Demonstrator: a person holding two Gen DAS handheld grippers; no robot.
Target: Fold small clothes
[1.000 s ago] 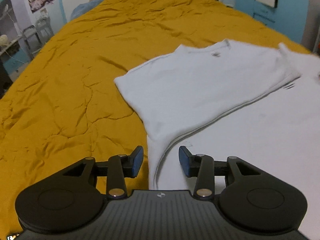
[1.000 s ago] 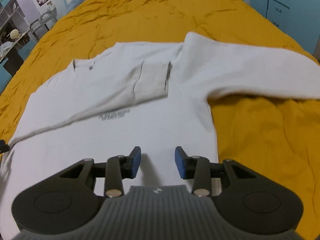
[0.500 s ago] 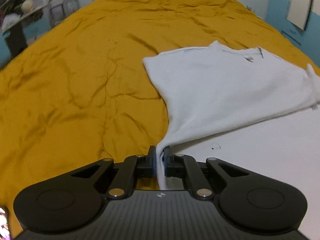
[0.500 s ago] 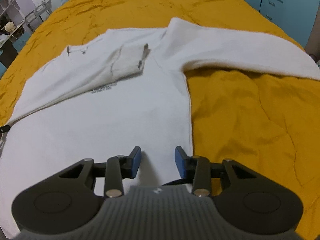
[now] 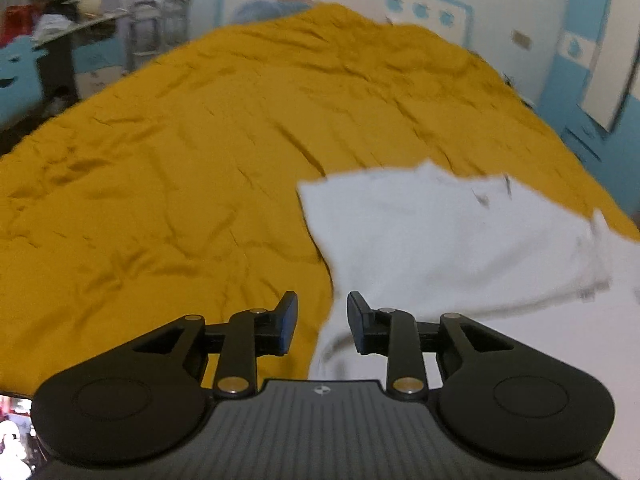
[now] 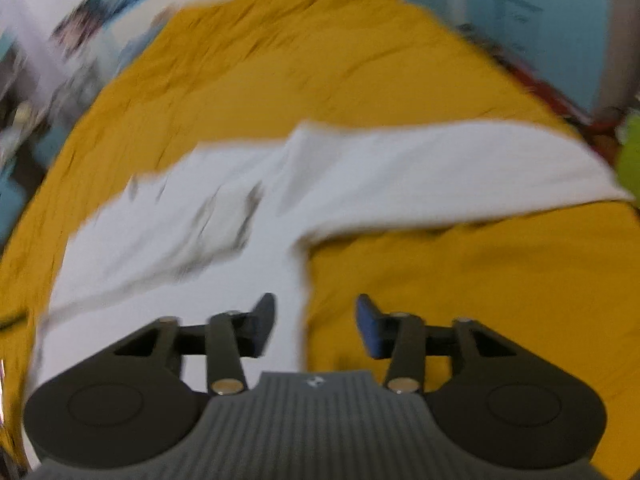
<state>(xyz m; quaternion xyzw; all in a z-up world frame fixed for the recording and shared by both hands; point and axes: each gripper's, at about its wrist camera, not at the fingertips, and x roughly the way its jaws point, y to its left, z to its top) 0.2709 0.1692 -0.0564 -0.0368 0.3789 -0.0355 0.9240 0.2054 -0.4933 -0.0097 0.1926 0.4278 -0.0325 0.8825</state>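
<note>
- The left gripper (image 5: pixel 318 320) has its jaws parted and holds nothing; the near left edge of a white long-sleeved shirt (image 5: pixel 460 248) lies just under and beside its right finger.
- The right gripper (image 6: pixel 316 322) is also spread wide and empty, straddling the shirt's right side edge where white cloth meets bedding.
- The shirt lies spread on a wrinkled mustard-yellow bedspread (image 5: pixel 160 184). Its left side is folded in over the body, while the right sleeve (image 6: pixel 460 168) stretches out flat to the right, unfolded.
- Both views are blurred, the right one heavily, so the seams and the exact edge are hard to place.
- Risk, as a judgement: closing on a blurred edge could pinch the bedspread together with the shirt, or catch only one layer, dragging the finished left fold out of line.
- A lime-green object (image 6: pixel 630 152) at the far right is too blurred to identify.
</note>
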